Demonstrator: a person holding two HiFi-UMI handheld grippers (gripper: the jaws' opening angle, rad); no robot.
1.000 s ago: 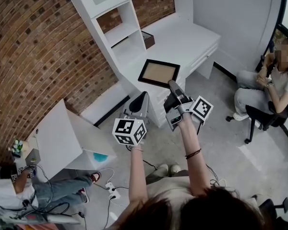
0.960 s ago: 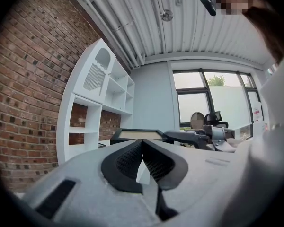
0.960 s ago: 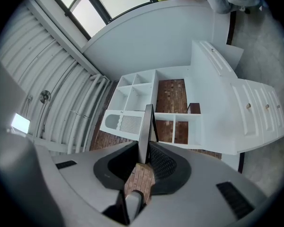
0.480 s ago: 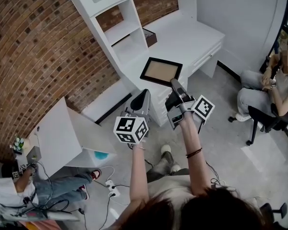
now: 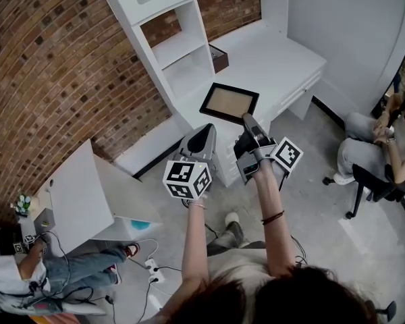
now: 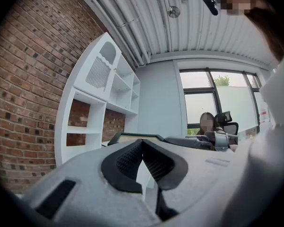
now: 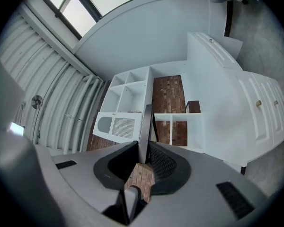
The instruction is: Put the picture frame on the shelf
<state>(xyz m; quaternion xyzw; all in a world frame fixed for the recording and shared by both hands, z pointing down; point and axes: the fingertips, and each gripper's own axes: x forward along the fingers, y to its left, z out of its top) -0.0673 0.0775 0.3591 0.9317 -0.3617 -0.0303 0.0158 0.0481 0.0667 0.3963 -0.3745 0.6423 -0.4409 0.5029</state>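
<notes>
The picture frame [image 5: 229, 102], black-rimmed with a tan panel, hangs roughly flat over the front edge of the white desk [image 5: 277, 56]. My right gripper [image 5: 247, 120] is shut on its near edge. In the right gripper view the frame [image 7: 146, 124] stands edge-on between the pads, at the right gripper [image 7: 143, 156]. The white shelf unit [image 5: 179, 49] with open compartments rises just beyond the frame, to the left. My left gripper [image 5: 204, 132] hovers beside the right one, shut and holding nothing. Its jaws meet at the tip of the left gripper [image 6: 142, 143], with the frame [image 6: 132, 135] just beyond.
A small dark box [image 5: 219, 57] sits on the desk by the shelf unit. A person [image 5: 385, 137] sits on a chair at the right. Another person [image 5: 34, 272] sits on the floor at lower left among cables, beside a low white table [image 5: 81, 194].
The desk and shelf unit have drifted right and lower in the head view, and the feet below have stepped forward. The frame stays in the right gripper; the left stays shut.
</notes>
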